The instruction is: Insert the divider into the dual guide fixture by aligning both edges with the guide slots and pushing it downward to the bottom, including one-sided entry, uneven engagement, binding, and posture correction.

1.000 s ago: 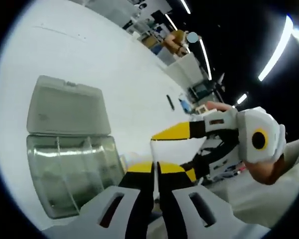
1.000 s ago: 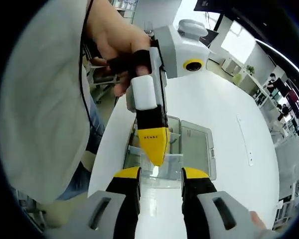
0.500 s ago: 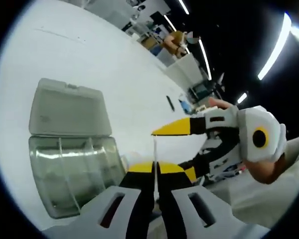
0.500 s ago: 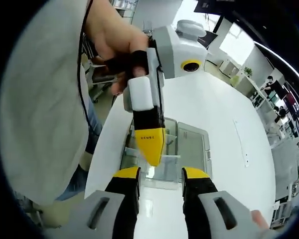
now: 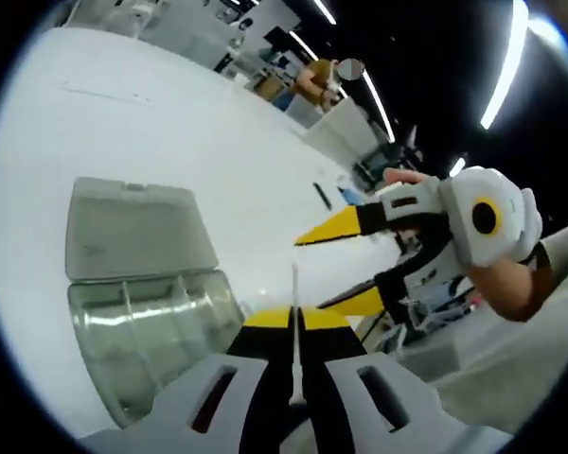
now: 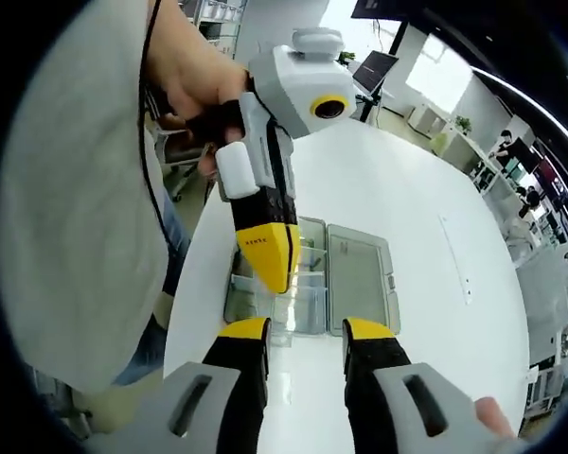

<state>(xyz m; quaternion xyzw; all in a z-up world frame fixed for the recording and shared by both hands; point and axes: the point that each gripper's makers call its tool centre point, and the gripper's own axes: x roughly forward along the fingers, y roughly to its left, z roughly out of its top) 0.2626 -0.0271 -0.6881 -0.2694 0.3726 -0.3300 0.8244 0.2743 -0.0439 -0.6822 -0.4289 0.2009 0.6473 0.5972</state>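
A clear plastic box, the guide fixture [image 5: 151, 326], stands on the white table [image 5: 170, 123] with its lid [image 5: 133, 227] folded open behind it. My left gripper [image 5: 295, 317] is shut on the thin divider [image 5: 293, 284], seen edge-on as a pale line rising between the jaws, to the right of the box. My right gripper [image 5: 310, 274] comes in from the right, jaws apart, beside the divider. In the right gripper view my right gripper [image 6: 305, 326] stands open with nothing in it. The left gripper [image 6: 270, 270] hangs over the fixture [image 6: 275, 298] beside its lid [image 6: 360, 279].
A person's hand [image 6: 194, 85] and grey sleeve [image 6: 66, 189] hold the left gripper on the left. A small dark pen-like object [image 5: 322, 194] lies farther out on the table. Desks and shelves stand behind the table's far edge. The table edge [image 6: 194, 284] runs close to the fixture.
The right gripper view has pulled back, so the fixture looks smaller and farther. More of the divider's edge shows above my left jaws, which stay shut. The right gripper stays open.
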